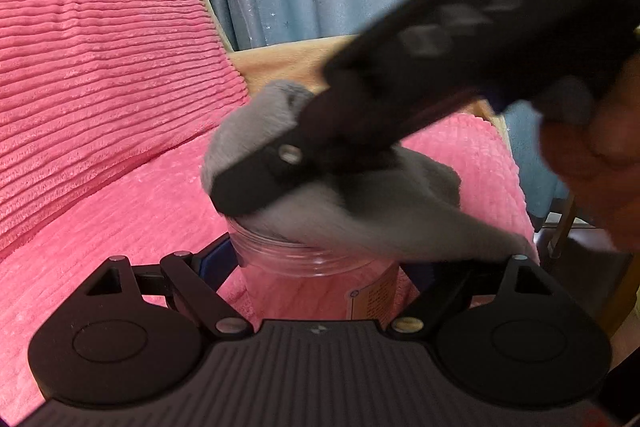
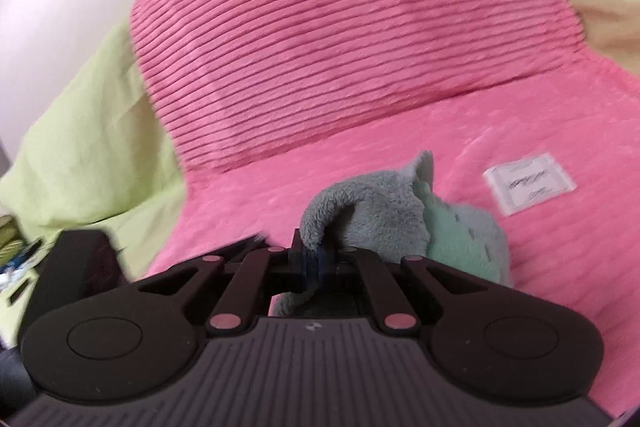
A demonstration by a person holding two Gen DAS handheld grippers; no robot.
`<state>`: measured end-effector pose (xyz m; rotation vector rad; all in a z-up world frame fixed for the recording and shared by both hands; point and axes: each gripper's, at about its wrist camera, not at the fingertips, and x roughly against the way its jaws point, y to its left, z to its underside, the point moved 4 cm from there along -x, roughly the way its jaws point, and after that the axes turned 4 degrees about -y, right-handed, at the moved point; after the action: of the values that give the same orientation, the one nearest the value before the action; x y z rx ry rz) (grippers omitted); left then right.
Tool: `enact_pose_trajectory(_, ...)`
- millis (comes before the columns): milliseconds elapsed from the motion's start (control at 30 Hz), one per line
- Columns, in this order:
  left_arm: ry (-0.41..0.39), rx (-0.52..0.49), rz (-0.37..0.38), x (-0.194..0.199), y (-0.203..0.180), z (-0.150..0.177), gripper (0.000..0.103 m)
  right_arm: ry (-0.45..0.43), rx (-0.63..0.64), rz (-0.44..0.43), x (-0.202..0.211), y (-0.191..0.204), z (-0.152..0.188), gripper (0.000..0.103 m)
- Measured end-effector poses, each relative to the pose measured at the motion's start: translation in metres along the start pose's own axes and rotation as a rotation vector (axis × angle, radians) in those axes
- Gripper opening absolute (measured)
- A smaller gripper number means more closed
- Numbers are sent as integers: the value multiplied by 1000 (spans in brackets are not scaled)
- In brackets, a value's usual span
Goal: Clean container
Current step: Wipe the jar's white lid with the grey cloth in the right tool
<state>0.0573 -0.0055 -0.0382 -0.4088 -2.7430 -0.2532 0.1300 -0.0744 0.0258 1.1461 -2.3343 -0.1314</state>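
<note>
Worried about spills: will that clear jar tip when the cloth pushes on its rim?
Probably not while the left tongs grip the clear jar. It looks empty, likely light plastic, and stands on soft pink bedding, so released it might tip easily. The cloth looks floppy.

- No text is reading clearly in either view.
- A label (image 1: 374, 301) is showing on the side of the clear plastic jar (image 1: 320, 279) in the left wrist view; its orange field is carrying small dark print and a small round blue mark at the upper left corner, all too blurred to make out.
- A white sewn-on tag (image 2: 530, 183) is lying on the pink blanket (image 2: 400, 163) in the right wrist view; dark lines of characters are showing on it, smeared past reading.
</note>
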Motion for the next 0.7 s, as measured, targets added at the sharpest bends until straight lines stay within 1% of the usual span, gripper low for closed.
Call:
enact_pose_trajectory(133, -2, 5, 6, 0, 2, 0, 85, -2, -4, 13, -9, 0, -2, 2)
enact_pose_trajectory(233, -3, 7, 12, -1, 2, 0, 85, 4, 5, 50, -1, -6, -2, 2)
enact_pose_trajectory(400, -2, 1, 13, -1, 1, 0, 85, 39, -11, 5, 7, -3, 2, 3)
enact_pose_trajectory(533, -4, 0, 7, 3, -7, 3, 85, 67, -24, -30, 14, 0, 6, 3)
enact_pose_trajectory(700, -1, 9, 2, 1, -5, -1, 85, 102, -40, -75, 22, 3, 10, 4)
